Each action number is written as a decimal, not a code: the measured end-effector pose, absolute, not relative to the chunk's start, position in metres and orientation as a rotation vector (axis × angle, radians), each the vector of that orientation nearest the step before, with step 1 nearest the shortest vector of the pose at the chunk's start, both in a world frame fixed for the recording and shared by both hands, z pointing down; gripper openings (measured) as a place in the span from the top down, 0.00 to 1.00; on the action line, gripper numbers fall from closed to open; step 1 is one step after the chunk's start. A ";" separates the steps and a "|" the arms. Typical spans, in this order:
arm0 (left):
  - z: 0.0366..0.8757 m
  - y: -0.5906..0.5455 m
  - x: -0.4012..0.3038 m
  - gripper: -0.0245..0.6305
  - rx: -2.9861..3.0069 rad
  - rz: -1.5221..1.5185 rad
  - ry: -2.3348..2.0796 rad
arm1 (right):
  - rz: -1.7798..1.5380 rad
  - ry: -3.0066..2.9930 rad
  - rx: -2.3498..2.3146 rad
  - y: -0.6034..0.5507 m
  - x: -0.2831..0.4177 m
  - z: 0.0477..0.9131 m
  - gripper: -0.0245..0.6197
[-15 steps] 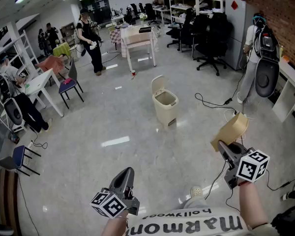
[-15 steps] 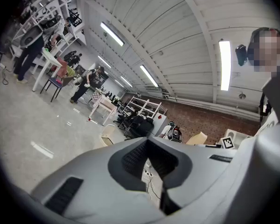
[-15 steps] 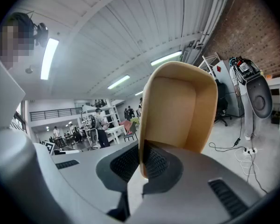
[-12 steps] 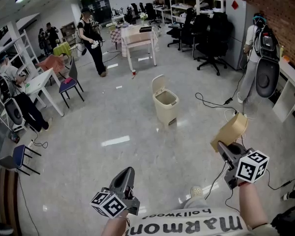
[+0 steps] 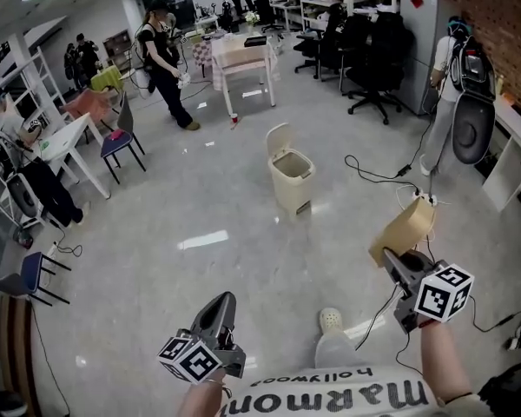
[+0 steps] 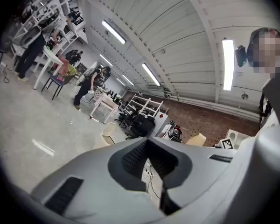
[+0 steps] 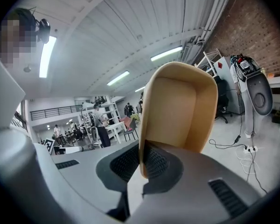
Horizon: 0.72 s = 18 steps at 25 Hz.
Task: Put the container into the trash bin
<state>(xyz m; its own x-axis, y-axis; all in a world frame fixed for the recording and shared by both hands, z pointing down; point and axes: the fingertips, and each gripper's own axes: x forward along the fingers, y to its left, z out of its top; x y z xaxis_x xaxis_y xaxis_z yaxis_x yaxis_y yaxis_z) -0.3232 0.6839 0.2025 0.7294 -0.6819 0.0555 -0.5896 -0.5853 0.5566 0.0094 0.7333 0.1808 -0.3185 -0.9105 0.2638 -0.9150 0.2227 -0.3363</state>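
Observation:
A tan rectangular container [image 5: 404,231] stands up out of my right gripper [image 5: 394,261], whose jaws are shut on its lower rim; in the right gripper view the container [image 7: 177,108] fills the middle and my right gripper [image 7: 141,164] pinches its edge. The cream trash bin [image 5: 292,178] stands on the floor ahead with its lid [image 5: 279,138] up, left of and well beyond the container. My left gripper [image 5: 222,306] is low at the left, jaws closed together with nothing between them; the left gripper view shows my left gripper [image 6: 148,158] the same way, with the bin [image 6: 107,133] far off.
Cables and a power strip [image 5: 419,197] lie on the floor right of the bin. A person [image 5: 168,62] walks at the back near a white table [image 5: 240,69]. Another person [image 5: 454,102] stands at the right by black office chairs [image 5: 375,66]. My shoe [image 5: 330,321] shows below.
The view has moved forward: the bin sits a little lower and nearer in the head view, and my shoe has stepped ahead. The person at the back has walked on. Both grippers hold as before.

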 end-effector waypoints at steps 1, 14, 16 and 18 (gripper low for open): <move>0.203 0.679 -0.320 0.98 2.375 -0.225 -0.960 | 0.688 -2.444 1.827 0.728 0.011 0.181 0.95; 0.206 0.572 -0.244 0.98 2.329 -0.206 -1.049 | 0.711 -2.561 1.702 0.568 0.088 0.193 0.95; 0.207 0.554 -0.233 0.98 2.306 -0.210 -1.070 | 0.715 -2.578 1.679 0.543 0.101 0.192 0.95; 0.208 0.536 -0.223 0.98 2.295 -0.213 -1.094 | 0.712 -2.590 1.647 0.518 0.111 0.190 0.95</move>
